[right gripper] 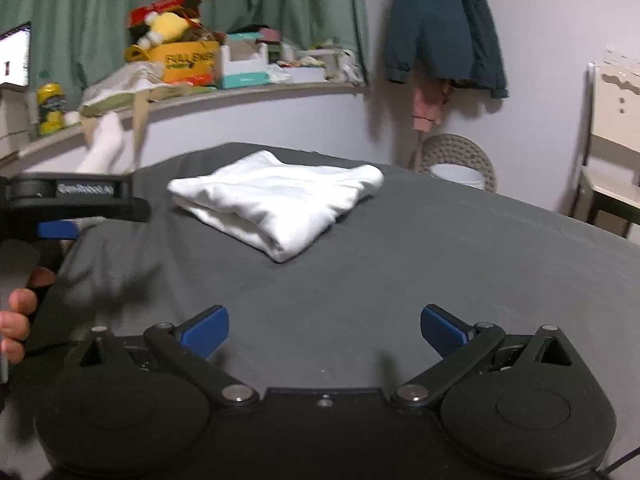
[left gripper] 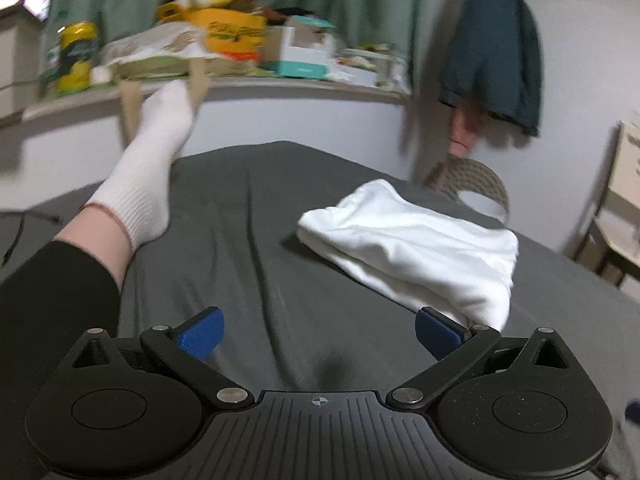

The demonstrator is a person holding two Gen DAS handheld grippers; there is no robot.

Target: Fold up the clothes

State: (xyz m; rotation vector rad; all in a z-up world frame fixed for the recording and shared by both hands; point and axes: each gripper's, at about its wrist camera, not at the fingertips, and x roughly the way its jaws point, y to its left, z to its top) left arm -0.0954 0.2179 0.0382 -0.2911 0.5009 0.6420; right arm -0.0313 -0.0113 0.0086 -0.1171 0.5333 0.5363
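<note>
A folded white garment (left gripper: 416,248) lies on the dark grey bed sheet (left gripper: 248,240), to the right of centre in the left wrist view. In the right wrist view the same white garment (right gripper: 276,200) rests further back on the sheet (right gripper: 400,264). My left gripper (left gripper: 318,334) is open, nothing between its blue pads, and its right pad sits just in front of the garment's near corner. My right gripper (right gripper: 324,330) is open too and empty, well short of the garment. The left gripper (right gripper: 60,228), held by a hand (right gripper: 16,320), shows at the left edge of the right wrist view.
A person's leg in a white sock (left gripper: 148,168) stretches over the bed's left side. Behind the bed runs a cluttered shelf (right gripper: 224,92) with boxes and a yellow plush. A dark jacket (right gripper: 440,24) hangs on the wall above a woven basket (right gripper: 460,160). A chair (right gripper: 612,152) stands at the right.
</note>
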